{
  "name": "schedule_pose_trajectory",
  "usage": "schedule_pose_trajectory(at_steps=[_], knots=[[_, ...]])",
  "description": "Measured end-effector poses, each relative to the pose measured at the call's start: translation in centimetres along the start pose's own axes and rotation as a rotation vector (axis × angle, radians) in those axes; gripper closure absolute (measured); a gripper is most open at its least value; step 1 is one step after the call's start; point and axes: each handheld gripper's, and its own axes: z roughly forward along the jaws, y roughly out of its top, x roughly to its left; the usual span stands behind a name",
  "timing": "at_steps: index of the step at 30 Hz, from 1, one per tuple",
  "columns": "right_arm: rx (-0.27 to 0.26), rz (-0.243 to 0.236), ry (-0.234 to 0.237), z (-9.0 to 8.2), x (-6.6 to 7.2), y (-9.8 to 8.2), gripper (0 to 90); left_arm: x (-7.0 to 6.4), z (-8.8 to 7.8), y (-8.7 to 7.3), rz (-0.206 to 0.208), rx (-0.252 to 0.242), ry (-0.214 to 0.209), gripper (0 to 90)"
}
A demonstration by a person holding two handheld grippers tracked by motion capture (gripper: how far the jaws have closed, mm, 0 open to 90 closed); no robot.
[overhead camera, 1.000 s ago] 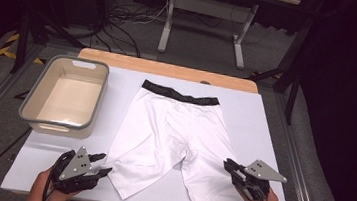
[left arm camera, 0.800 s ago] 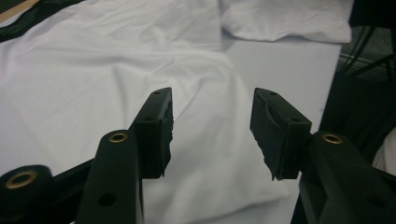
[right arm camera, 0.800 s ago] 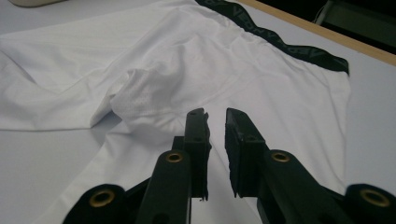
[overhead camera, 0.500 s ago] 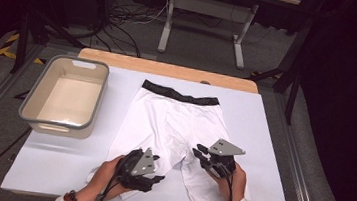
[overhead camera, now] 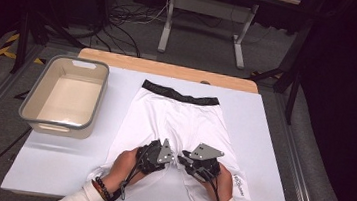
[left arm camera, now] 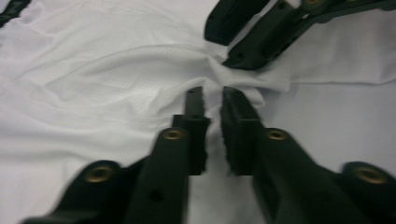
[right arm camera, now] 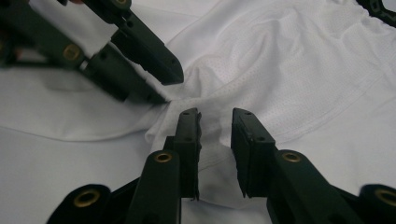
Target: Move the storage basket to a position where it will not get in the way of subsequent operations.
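Observation:
White shorts [overhead camera: 179,123] with a black waistband [overhead camera: 179,94] lie flat on the white table [overhead camera: 268,140], waistband at the far side. Both grippers meet at the crotch of the shorts, tip to tip. My left gripper [overhead camera: 172,161] [left arm camera: 212,93] sits low on the cloth, its jaws a narrow gap apart astride a raised fold of fabric. My right gripper [overhead camera: 183,157] [right arm camera: 215,114] faces it with a wider gap, also astride bunched cloth. Each gripper view shows the other gripper just beyond: the right gripper [left arm camera: 219,46], the left gripper [right arm camera: 167,88].
A grey bin [overhead camera: 29,115] with a pale, bare inside stands on the table's left side. A wooden strip [overhead camera: 169,69] runs along the far edge. Beyond it are a metal stand [overhead camera: 238,41] and cables on the floor.
Both grippers have moved from the table's near corners inward over the shorts' legs and now meet at the crotch, where the cloth has bunched up.

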Motion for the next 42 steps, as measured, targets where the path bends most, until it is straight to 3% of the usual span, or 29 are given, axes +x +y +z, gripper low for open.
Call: schedule_pose_trajectory(at_steps=[3, 7, 9, 10, 14, 18, 21, 23, 25, 26, 28, 31, 35, 37, 39, 41, 42], knots=[[-0.018, 0.005, 0.001, -0.4, 0.1, -0.1, 67.7, 0.8, -0.7, -0.4, -0.015, -0.026, -0.022, 89.3], [-0.026, 0.003, -0.012, -1.1, 0.2, -0.3, 65.3, 0.8, -1.7, -1.0, 0.018, -0.036, -0.027, 87.4], [-0.031, 0.009, -0.016, -1.6, 0.2, -0.6, 64.6, 0.6, -2.6, -1.4, 0.026, -0.040, -0.043, 79.6], [-0.031, 0.009, -0.018, -1.9, 0.1, -0.7, 63.4, 0.5, -3.0, -1.6, 0.037, -0.037, -0.030, 73.9], [-0.057, 0.033, -0.016, -3.5, -0.1, -1.4, 61.1, -0.1, -5.2, -2.6, 0.031, -0.050, -0.095, 56.3], [-0.044, 0.042, 0.001, -4.2, 0.2, -2.0, 57.9, -1.8, -6.5, -4.1, 0.015, -0.009, -0.138, 49.4], [-0.029, 0.049, 0.028, -4.3, 0.8, -2.5, 56.4, -3.2, -7.1, -5.2, 0.032, 0.032, -0.169, 48.8], [-0.010, 0.046, 0.049, -4.2, 1.4, -2.8, 55.0, -4.0, -7.5, -6.1, 0.020, 0.032, -0.192, 48.7], [0.007, 0.042, 0.072, -4.1, 1.9, -3.1, 53.1, -4.5, -7.4, -6.8, -0.005, 0.050, -0.189, 47.9], [0.013, 0.042, 0.076, -4.0, 2.0, -3.2, 52.5, -4.6, -7.3, -7.1, -0.005, 0.060, -0.188, 49.4], [0.023, 0.040, 0.079, -3.9, 2.2, -3.3, 51.4, -4.4, -7.3, -7.4, -0.060, 0.042, -0.212, 53.5], [0.019, 0.050, 0.074, -4.0, 2.1, -3.4, 51.3, -4.2, -7.2, -7.3, -0.048, 0.038, -0.224, 64.7], [0.015, 0.065, 0.090, -3.9, 1.8, -3.5, 51.3, -4.0, -7.1, -7.3, -0.042, 0.044, -0.220, 88.2], [0.007, 0.085, 0.115, -3.8, 1.7, -3.5, 51.3, -4.1, -7.2, -7.1, -0.038, 0.053, -0.214, 88.9], [0.007, 0.075, 0.108, -3.9, 1.8, -3.4, 51.3, -4.4, -7.1, -7.0, -0.023, 0.049, -0.210, 89.4], [0.006, 0.061, 0.100, -4.0, 1.8, -3.2, 51.4, -4.9, -7.0, -6.6, -0.025, 0.023, -0.259, 89.5], [0.003, 0.061, 0.095, -4.1, 1.8, -3.2, 51.4, -5.2, -6.9, -6.4, -0.018, 0.012, -0.264, 89.5]])
